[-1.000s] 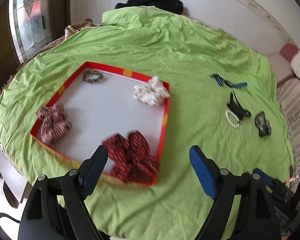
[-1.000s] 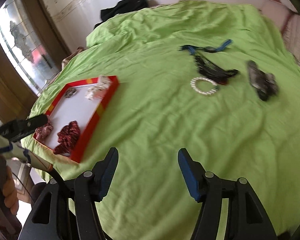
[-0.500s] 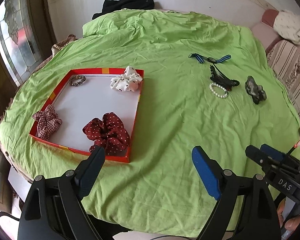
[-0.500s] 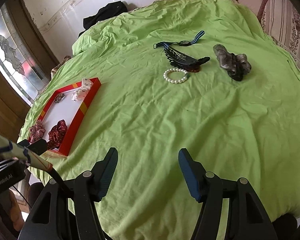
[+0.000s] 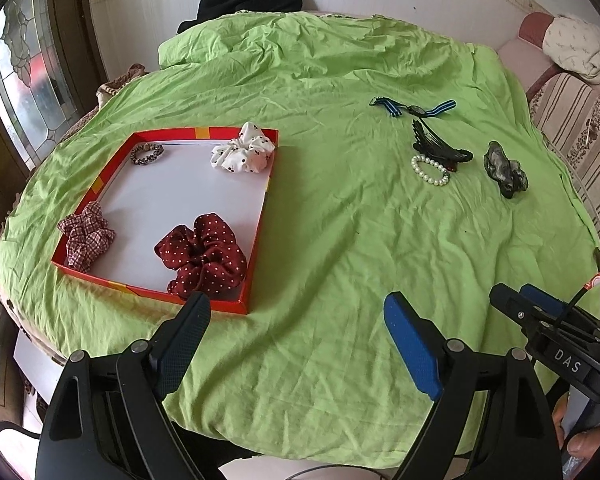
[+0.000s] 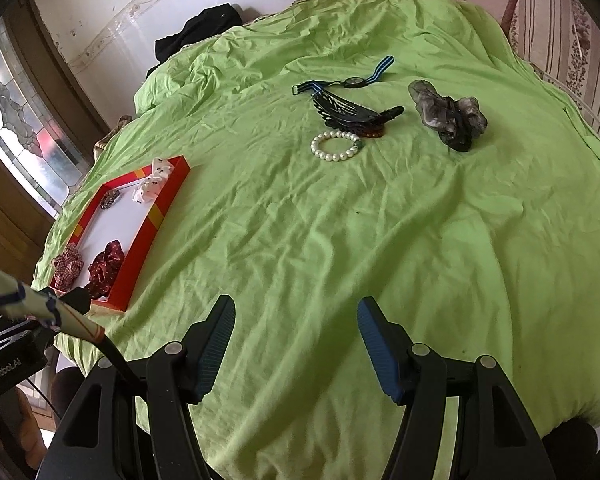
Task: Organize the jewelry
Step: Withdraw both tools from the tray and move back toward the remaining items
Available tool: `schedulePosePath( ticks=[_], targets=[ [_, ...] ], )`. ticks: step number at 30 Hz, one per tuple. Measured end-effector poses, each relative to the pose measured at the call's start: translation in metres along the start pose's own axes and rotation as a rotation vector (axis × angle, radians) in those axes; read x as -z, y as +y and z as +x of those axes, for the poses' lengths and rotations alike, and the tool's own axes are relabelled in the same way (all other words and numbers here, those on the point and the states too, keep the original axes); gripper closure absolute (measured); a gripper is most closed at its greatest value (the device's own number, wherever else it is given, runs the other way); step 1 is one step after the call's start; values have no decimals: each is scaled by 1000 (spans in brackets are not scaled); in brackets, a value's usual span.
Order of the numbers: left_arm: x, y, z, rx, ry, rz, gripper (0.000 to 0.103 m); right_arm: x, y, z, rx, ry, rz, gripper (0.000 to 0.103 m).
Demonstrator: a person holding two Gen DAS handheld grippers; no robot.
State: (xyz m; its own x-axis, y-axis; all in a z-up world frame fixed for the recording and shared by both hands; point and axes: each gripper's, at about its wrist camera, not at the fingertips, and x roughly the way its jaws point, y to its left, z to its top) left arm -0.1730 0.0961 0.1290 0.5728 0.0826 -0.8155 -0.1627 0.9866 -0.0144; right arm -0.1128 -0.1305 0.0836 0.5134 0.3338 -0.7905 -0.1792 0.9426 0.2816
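From the left wrist, the left claw (image 5: 294,326) is hovering apart, empty, near the shallow red cardboard tray (image 5: 260,216) holding four scrunchies.

From the right wrist, the right claw (image 6: 296,330) is also gaping, empty, facing the white pearl bracelet (image 6: 335,146) lying on the green-sheeted bed (image 6: 340,240); fetching it looks next. The black hair claw-clip (image 6: 352,114) is partly covering something brown.

The surface is covered by a matt, creased green cloth (image 5: 340,240). The tray (image 5: 256,236) looks like glossy red card with a smooth white floor. The scrunchies (image 5: 204,256) are soft printed fabric. The bracelet (image 6: 335,146) consists of lustrous white pearl-like beads. The hair clip (image 6: 348,114) is glossy dark plastic. Each gripper (image 6: 296,344) is matt black plastic with ribbed blue pads (image 6: 374,340).
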Motion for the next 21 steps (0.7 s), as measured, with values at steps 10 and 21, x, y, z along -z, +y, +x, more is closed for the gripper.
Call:
schedulePosePath(
  ticks=[10,21],
  targets=[
    [4,-13,5,6,14,30,15,2,-16,3,13,5,36,35],
    [5,-35,9,36,23,84,15,5,-44,4,29,1,90,35]
  ],
)
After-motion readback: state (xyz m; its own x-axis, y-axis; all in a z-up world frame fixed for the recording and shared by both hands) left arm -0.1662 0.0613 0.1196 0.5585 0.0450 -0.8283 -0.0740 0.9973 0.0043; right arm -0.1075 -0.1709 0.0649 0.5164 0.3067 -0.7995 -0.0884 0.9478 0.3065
